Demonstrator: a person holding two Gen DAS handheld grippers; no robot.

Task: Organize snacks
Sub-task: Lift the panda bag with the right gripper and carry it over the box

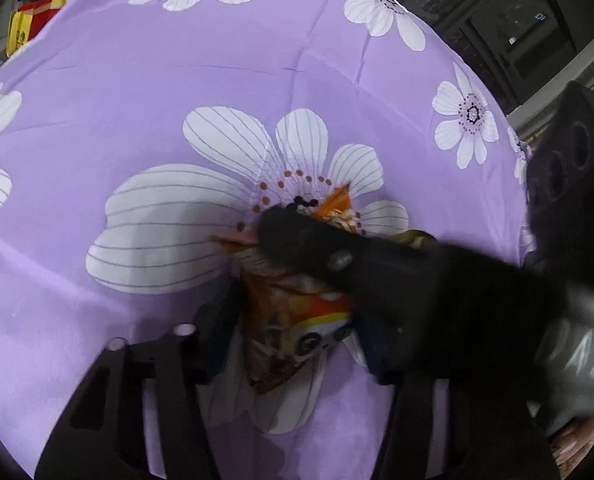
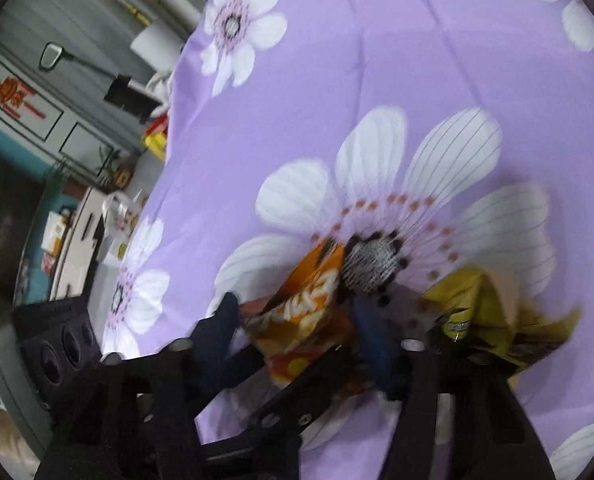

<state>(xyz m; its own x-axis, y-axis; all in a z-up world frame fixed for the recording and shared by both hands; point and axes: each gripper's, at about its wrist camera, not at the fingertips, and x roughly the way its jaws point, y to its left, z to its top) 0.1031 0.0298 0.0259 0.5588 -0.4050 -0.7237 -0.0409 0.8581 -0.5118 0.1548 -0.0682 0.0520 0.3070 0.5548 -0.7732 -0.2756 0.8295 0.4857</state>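
An orange snack packet lies crumpled on the purple flowered cloth. My left gripper has its jaws on either side of the packet and pinches it. My right gripper reaches in from the right across the packet's top in the left wrist view, and its fingers flank the same orange packet, squeezing it. A yellow-green packet lies just right of my right gripper, partly behind its right finger. It barely shows in the left wrist view.
The cloth covers a round table. A red and yellow box sits beyond the far left edge. Shelves, a white cabinet and dark equipment stand off the table.
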